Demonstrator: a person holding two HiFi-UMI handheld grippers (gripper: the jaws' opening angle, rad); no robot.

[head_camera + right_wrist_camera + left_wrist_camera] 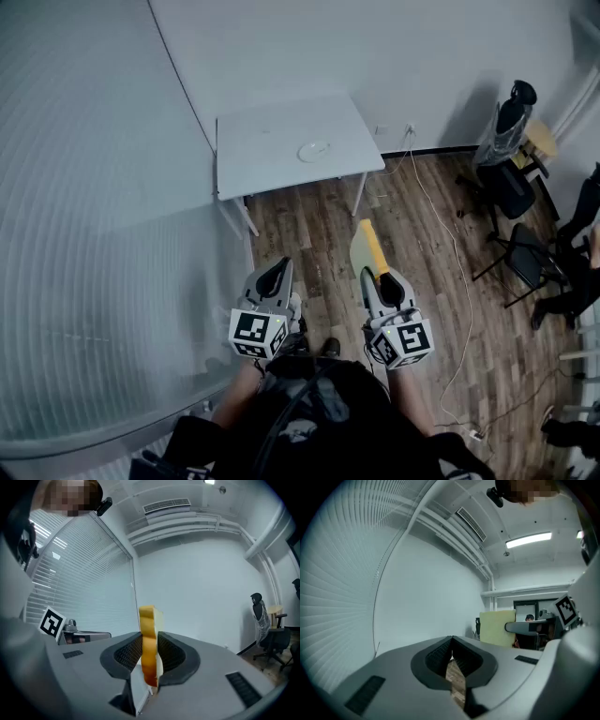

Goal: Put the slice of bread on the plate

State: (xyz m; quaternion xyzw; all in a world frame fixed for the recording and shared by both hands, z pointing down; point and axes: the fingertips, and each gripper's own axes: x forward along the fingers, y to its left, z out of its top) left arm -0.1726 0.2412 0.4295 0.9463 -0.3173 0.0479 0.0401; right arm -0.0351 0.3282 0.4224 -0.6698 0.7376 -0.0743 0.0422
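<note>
My right gripper (375, 272) is shut on the slice of bread (368, 247), which stands on edge between the pads with its orange crust toward me (149, 644). The same slice shows pale yellow at the right of the left gripper view (498, 627). My left gripper (277, 275) is held beside it, jaws shut with nothing between them (451, 652). Both grippers are held level over the wooden floor, well short of the white table (272, 150). The white plate (314, 151) lies on that table, toward its right side.
A wall of blinds (94, 234) runs along the left. An office chair (511, 131) and folding chairs (525, 258) stand at the right, with a person's legs (577, 272) by the right edge. A white cable (450, 244) trails across the floor.
</note>
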